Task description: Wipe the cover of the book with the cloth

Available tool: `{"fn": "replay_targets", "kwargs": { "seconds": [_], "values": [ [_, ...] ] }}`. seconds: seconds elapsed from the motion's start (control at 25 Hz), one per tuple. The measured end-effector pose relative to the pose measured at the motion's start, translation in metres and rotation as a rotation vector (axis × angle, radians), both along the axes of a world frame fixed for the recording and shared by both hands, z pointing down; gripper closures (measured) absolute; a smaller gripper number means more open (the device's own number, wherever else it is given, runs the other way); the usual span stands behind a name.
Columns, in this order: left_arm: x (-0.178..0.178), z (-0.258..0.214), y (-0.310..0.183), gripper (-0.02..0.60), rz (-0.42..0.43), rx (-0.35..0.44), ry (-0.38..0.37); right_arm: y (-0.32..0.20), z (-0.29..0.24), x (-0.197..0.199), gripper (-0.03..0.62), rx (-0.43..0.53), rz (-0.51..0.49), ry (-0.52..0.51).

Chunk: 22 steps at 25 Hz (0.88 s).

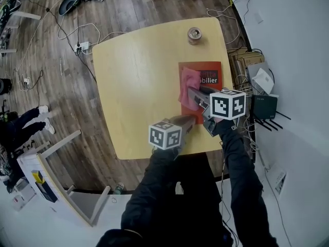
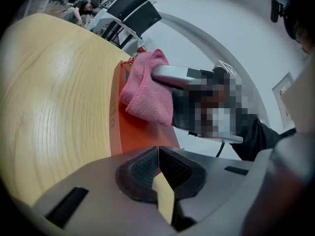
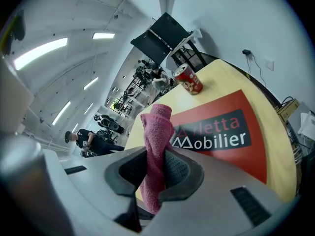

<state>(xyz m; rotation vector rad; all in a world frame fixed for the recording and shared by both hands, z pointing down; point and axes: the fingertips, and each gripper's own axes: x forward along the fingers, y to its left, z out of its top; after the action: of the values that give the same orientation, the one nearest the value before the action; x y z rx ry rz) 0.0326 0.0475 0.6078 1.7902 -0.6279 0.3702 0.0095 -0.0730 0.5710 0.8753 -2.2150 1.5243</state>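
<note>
Where the left tongs (image 1: 188, 120) sit at the near left corner of the book (image 1: 212, 68), their own body covers the contact in the head view, so it cannot be told whether the tips press on the cover or hang just above it. Further right, the pink cloth (image 1: 188, 85) and the right tongs (image 1: 196, 94) hide the middle of the cover. The book's near edge is lost under both tools, and a mosaic patch blots most of the right tongs in the left gripper view. The book has a red-orange cover with a dark band reading "Mobilier". It lies flat on the right part of the yellow wooden bench (image 1: 139, 76), close to the right edge, and a drinks can (image 1: 194, 35) stands well beyond it toward the far edge. The cloth lies bunched on the left half of the cover and reaches the book's left edge. The left tongs are just on the near side of the cloth and apart from it, while the right tongs reach in from the right, across the cover, into the cloth. The left tongs have their pads pressed together with nothing gripped at the tips; a pale yellow sliver shows in the gap behind the pads, and what it is cannot be made out. The right tongs are closed narrowly on a fold of the cloth, which stands up between the pads and hangs below them.
</note>
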Motion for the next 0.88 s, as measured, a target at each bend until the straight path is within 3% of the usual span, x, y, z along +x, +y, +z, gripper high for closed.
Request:
{"fn": "replay_targets", "kwargs": {
  "seconds": [0.36, 0.88],
  "values": [
    [-0.004, 0.0, -0.006, 0.548, -0.013, 0.01, 0.014, 0.014, 0.028, -0.014, 0.516, -0.036, -0.068, 0.054],
    [0.0, 0.002, -0.005, 0.548, -0.024, -0.004, 0.007, 0.016, 0.034, 0.017, 0.514, -0.011, -0.079, 0.159]
  ]
}}
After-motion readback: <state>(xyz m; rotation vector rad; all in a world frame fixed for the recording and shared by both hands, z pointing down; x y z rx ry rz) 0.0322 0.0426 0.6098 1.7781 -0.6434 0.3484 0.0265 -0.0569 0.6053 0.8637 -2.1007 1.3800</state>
